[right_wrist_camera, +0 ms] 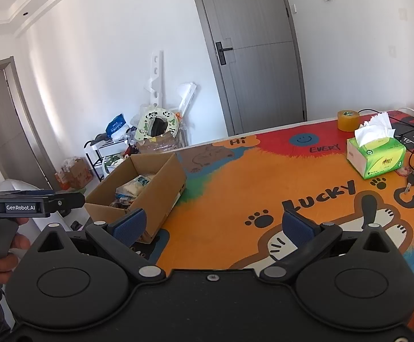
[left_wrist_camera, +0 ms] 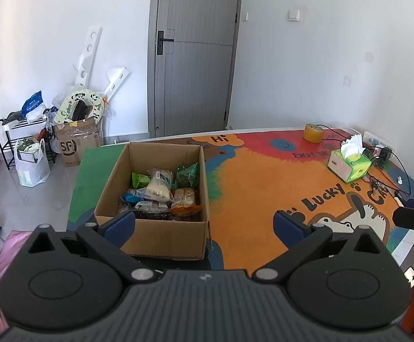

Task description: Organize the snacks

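An open cardboard box [left_wrist_camera: 161,236] stands on the left part of the colourful table mat [left_wrist_camera: 264,188]. Inside lie several wrapped snacks [left_wrist_camera: 161,191]: green packets, a white bun pack, an orange biscuit pack. My left gripper [left_wrist_camera: 204,223] hangs open just in front of the box's near wall, nothing between its blue pads. In the right wrist view the same box [right_wrist_camera: 150,188] sits to the left, and my right gripper [right_wrist_camera: 214,225] is open over the mat, empty. The left gripper's body [right_wrist_camera: 21,203] shows at that view's left edge, held by a hand [right_wrist_camera: 4,259].
A green tissue box [left_wrist_camera: 349,165] and a roll of tape [left_wrist_camera: 313,133] stand at the table's far right, with cables and a power strip [left_wrist_camera: 378,145]. Beyond the table are a grey door [left_wrist_camera: 195,54], a shoe rack [left_wrist_camera: 21,142], bags and cartons on the floor.
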A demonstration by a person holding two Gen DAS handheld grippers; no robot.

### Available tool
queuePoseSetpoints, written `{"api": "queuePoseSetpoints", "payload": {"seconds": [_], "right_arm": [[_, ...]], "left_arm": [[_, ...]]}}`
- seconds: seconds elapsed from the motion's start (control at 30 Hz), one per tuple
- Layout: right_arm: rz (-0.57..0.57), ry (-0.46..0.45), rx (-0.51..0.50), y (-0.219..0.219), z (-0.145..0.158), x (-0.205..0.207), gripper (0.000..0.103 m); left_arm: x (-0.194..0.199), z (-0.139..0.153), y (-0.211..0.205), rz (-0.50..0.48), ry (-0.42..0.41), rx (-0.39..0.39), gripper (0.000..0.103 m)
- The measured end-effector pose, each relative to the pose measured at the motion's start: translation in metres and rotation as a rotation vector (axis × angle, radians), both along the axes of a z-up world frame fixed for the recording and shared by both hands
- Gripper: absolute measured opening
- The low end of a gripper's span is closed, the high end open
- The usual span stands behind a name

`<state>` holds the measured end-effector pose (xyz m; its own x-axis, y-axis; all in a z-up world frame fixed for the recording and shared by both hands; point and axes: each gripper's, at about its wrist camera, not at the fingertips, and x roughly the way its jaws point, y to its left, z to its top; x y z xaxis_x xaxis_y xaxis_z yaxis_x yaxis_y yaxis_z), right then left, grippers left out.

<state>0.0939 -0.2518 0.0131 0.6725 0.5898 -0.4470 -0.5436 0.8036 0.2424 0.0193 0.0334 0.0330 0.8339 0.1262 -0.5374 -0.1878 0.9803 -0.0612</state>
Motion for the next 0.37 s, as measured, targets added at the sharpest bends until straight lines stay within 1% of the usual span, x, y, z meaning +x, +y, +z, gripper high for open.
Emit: {"api": "queuePoseSetpoints", "payload": {"seconds": [0.37], "right_arm": [[0.002, 0.004, -0.009, 0.0035, -0.0006, 0.0010, 0.103]], "left_arm": [[-0.0004, -0.0019, -0.0009, -0.006, 0.001, -0.002, 0.102]]}}
